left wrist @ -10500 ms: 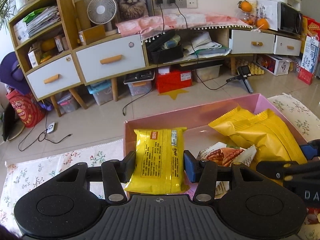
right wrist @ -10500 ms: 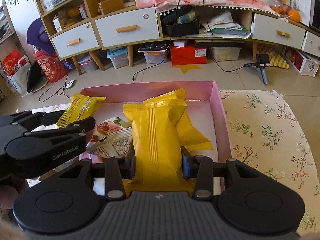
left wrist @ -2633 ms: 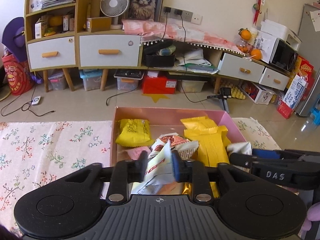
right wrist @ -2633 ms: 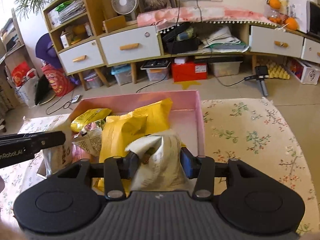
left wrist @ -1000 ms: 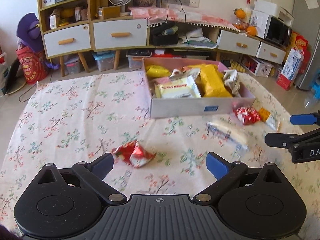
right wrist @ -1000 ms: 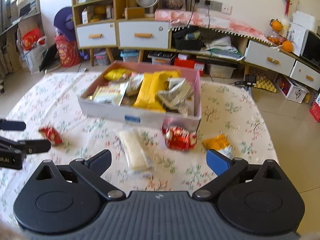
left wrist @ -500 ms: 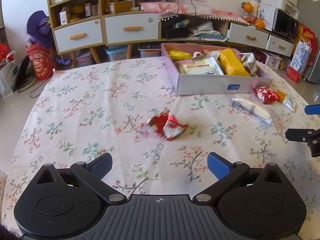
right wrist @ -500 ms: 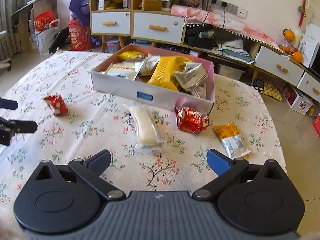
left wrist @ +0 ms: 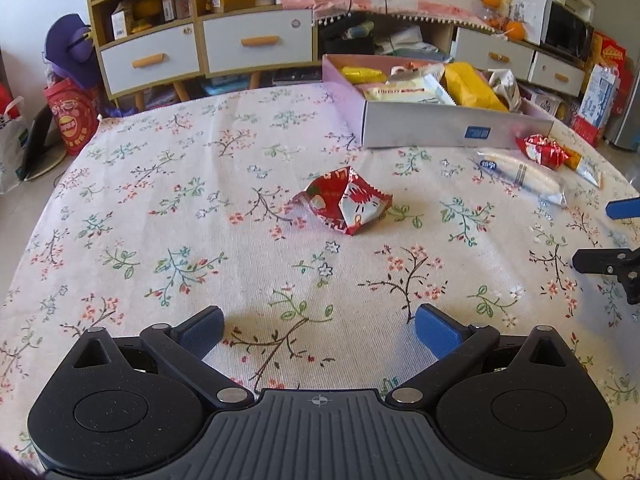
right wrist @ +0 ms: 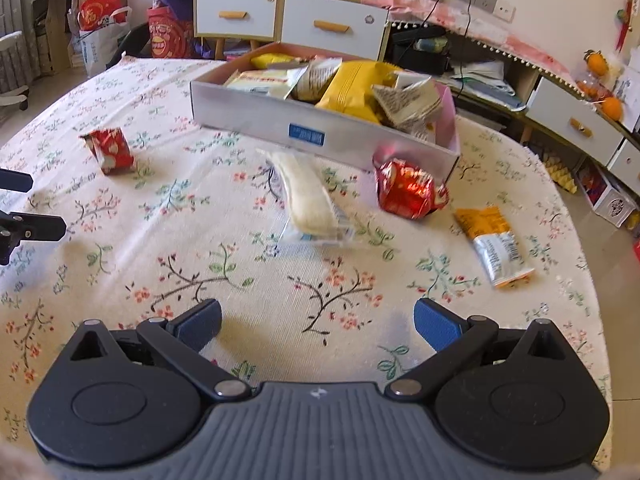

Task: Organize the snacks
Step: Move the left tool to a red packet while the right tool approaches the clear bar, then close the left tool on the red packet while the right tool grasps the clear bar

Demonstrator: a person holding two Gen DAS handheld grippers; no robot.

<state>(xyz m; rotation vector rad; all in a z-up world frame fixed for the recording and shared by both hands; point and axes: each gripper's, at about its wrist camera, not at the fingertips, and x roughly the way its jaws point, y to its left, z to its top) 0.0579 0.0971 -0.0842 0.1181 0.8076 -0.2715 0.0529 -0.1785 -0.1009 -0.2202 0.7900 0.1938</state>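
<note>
A pink and grey box point(left wrist: 440, 126) point(right wrist: 256, 118) holds several snack packets at the far side of the floral tablecloth. A crumpled red packet point(left wrist: 346, 206) point(right wrist: 108, 151) lies ahead of my left gripper point(left wrist: 318, 330), which is open and empty. A long white packet point(right wrist: 306, 196) point(left wrist: 520, 174), a red foil packet point(right wrist: 410, 190) point(left wrist: 540, 151) and an orange and white packet point(right wrist: 494, 242) point(left wrist: 584, 166) lie in front of the box. My right gripper point(right wrist: 318, 322) is open and empty, low over the cloth.
The round table's edge point(right wrist: 588, 280) curves close on the right. Behind the table stand a cabinet with drawers point(left wrist: 208, 48), shelves, a fan and bags on the floor point(right wrist: 104, 36). The other gripper's fingers show at each view's side point(left wrist: 608, 260) point(right wrist: 28, 224).
Both grippers have drawn back from the box and lowered toward the cloth. The red packet and the loose packets now appear closer and larger.
</note>
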